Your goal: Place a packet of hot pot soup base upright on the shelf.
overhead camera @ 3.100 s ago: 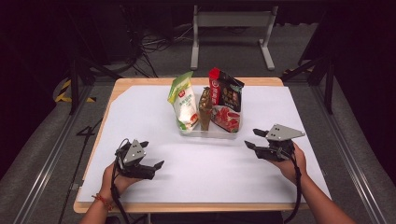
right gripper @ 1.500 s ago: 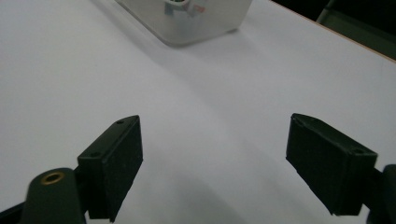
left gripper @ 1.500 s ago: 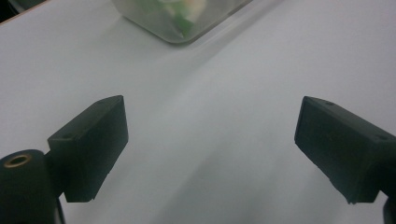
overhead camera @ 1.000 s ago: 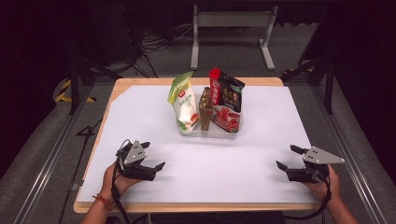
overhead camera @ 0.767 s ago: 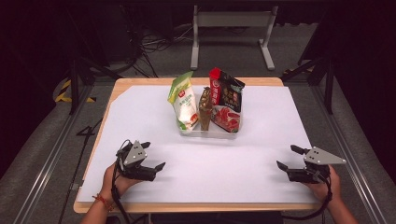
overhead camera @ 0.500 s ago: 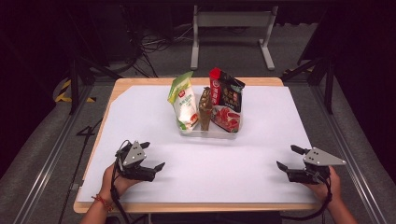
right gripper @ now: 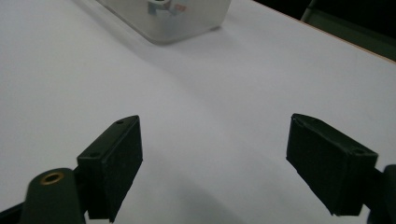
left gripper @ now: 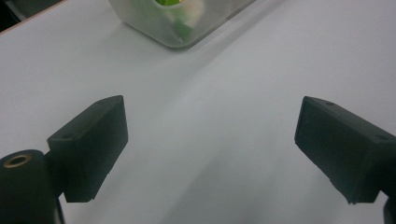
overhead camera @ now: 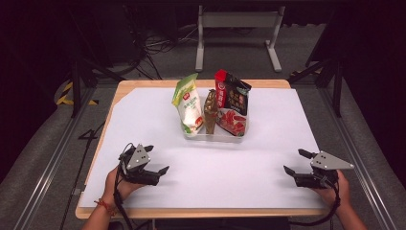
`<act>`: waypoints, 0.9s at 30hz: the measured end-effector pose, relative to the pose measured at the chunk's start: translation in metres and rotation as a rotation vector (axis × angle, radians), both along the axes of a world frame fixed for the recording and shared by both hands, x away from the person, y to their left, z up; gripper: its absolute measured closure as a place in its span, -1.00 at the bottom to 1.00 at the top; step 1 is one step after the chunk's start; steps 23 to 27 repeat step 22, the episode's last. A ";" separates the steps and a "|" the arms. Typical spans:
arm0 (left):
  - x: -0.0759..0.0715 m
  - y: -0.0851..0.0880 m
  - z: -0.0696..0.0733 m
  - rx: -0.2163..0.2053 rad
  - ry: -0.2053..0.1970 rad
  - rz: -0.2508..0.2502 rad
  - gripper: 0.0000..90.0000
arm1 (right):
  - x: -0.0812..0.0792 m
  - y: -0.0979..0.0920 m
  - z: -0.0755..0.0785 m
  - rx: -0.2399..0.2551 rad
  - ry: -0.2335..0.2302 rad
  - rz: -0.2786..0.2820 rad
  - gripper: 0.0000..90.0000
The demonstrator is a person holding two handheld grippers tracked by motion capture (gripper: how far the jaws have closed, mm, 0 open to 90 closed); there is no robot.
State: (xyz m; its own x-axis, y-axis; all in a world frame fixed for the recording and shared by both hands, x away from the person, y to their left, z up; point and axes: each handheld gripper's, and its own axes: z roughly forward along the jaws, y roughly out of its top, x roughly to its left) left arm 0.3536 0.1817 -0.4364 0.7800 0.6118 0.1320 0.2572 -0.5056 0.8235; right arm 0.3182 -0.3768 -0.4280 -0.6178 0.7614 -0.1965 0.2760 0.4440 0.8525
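A clear plastic bin (overhead camera: 225,137) stands at the middle of the white table, holding three upright packets: a green and white pouch (overhead camera: 187,103), a slim brown packet (overhead camera: 210,111) and a red and black bag (overhead camera: 231,102). My left gripper (overhead camera: 156,159) rests open near the front left, well short of the bin. Low over the front right corner, my right gripper (overhead camera: 298,161) is open too. The left gripper view has the bin's corner (left gripper: 180,22) far ahead of the spread jaws. The right gripper view has the bin (right gripper: 168,18) ahead as well.
The white sheet (overhead camera: 143,115) covers most of the wooden table, whose edge (overhead camera: 201,212) runs along the front. A metal stand (overhead camera: 237,21) and cables lie on the dark floor behind. Dark rails flank both table sides.
Since the earliest frame my right gripper has drawn back from mid-table to the front right corner. Over the last second both grippers stay still.
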 end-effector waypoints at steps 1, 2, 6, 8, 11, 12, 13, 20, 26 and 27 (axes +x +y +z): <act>0.000 0.000 0.000 0.001 0.001 0.000 -0.77 | 0.000 0.000 0.000 0.002 0.000 0.000 -0.58; 0.000 0.000 0.000 0.003 0.000 0.001 -0.77 | 0.000 0.000 0.000 0.003 0.000 0.002 -0.59; 0.001 0.000 0.000 0.009 0.001 0.000 -0.77 | 0.001 0.000 -0.001 0.001 0.003 0.003 -0.59; 0.001 0.000 0.000 0.006 0.001 0.000 -0.77 | 0.001 0.000 -0.001 0.000 0.003 0.003 -0.59; 0.001 0.000 0.000 0.006 0.001 0.001 -0.77 | 0.001 0.001 -0.001 -0.003 0.003 0.002 -0.59; 0.001 0.000 0.000 0.006 0.001 0.001 -0.77 | 0.001 0.001 -0.001 -0.004 0.003 0.003 -0.59; 0.001 0.000 0.000 0.006 0.001 0.001 -0.77 | 0.001 0.001 -0.001 -0.003 0.004 0.003 -0.57; 0.001 0.000 0.000 0.005 -0.001 0.002 -0.77 | 0.001 0.002 -0.001 -0.003 0.004 -0.004 -0.59; 0.001 0.000 0.000 0.002 0.000 0.002 -0.77 | 0.002 0.001 -0.001 -0.006 0.006 -0.006 -0.60; 0.001 0.000 0.000 0.002 0.000 0.002 -0.77 | 0.002 0.001 -0.001 -0.006 0.006 -0.006 -0.60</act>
